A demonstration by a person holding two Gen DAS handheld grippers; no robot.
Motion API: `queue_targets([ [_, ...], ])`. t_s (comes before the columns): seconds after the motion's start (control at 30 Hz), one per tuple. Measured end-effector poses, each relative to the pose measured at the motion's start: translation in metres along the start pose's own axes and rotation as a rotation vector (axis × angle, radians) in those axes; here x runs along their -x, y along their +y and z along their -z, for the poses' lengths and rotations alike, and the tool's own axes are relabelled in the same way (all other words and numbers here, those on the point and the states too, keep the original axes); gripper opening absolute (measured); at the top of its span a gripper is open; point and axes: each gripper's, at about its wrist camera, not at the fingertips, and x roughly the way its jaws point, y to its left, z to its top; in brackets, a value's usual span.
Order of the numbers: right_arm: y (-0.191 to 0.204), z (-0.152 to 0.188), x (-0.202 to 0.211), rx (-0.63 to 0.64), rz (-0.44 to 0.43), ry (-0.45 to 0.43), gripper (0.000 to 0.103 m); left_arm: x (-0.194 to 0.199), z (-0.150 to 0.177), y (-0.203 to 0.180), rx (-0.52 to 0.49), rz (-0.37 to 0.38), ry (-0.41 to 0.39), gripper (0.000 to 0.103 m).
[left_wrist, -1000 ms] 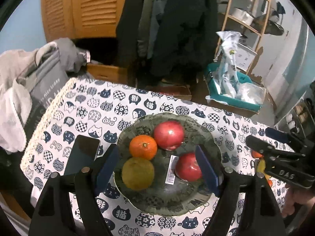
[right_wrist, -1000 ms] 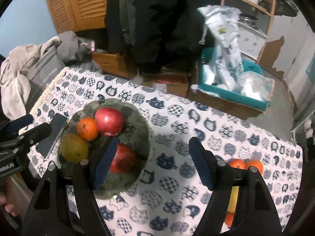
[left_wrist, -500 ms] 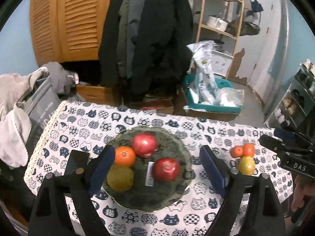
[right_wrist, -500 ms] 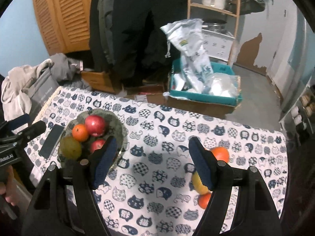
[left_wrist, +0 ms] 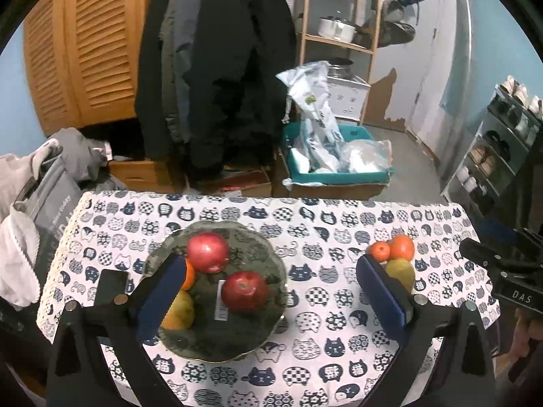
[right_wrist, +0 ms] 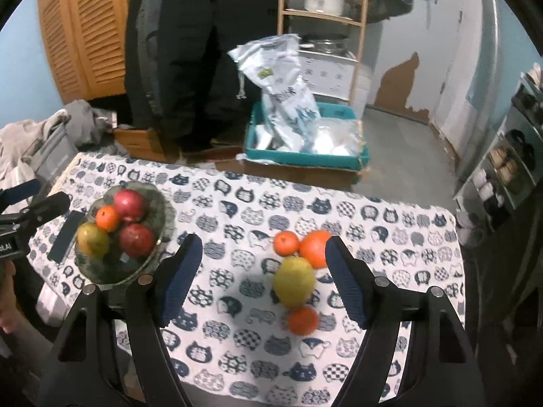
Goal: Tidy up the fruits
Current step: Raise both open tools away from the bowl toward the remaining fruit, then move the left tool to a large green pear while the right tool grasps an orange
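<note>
A dark green plate [left_wrist: 264, 247] [right_wrist: 159, 210] on the cat-print tablecloth holds two red apples [left_wrist: 245, 290] [right_wrist: 136, 239], an orange [right_wrist: 107, 218] and a yellow-green pear [right_wrist: 92, 238]. My left gripper [left_wrist: 268, 295] hangs above the plate, its jaws opening, nothing between them. To the right lie a yellow pear [right_wrist: 294, 280] [left_wrist: 402, 269] and three oranges [right_wrist: 315, 247] [left_wrist: 402, 247] loose on the cloth. My right gripper [right_wrist: 263, 276] hovers open over the cloth, with that loose pile seen between its fingers but below them, untouched.
A black phone [left_wrist: 110, 286] [right_wrist: 66, 235] lies left of the plate. Grey clothes [left_wrist: 30, 200] hang off the table's left end. Beyond the far edge stand a teal crate of bags [left_wrist: 336, 166], cardboard boxes, hanging coats and a wooden shelf.
Both grippers have pulled back and risen, so more of the table shows. The left jaws have spread wider. The right gripper's view has swung from the plate to the loose fruit.
</note>
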Motion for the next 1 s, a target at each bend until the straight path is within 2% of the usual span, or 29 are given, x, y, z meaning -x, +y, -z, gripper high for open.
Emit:
queue_targets([
  [0.27,-0.036,0.016,0.004,-0.052,0.017,0.013,0.076,-0.016,0.009,-0.036,-0.057,0.034,0.057,0.101],
  [0.43,-0.053,0.031,-0.009,-0.074,0.019,0.046,0.076,-0.032,0.016,-0.055,-0.071,0.038,0.086,0.101],
  [0.7,-0.071,0.066,-0.061,-0.105,0.008,0.184,0.076,-0.082,0.039,-0.071,-0.057,0.028,0.210,0.101],
  [1.0,-0.074,0.096,-0.103,-0.108,0.002,0.294,0.076,-0.118,0.065,-0.089,-0.118,-0.011,0.270,0.101],
])
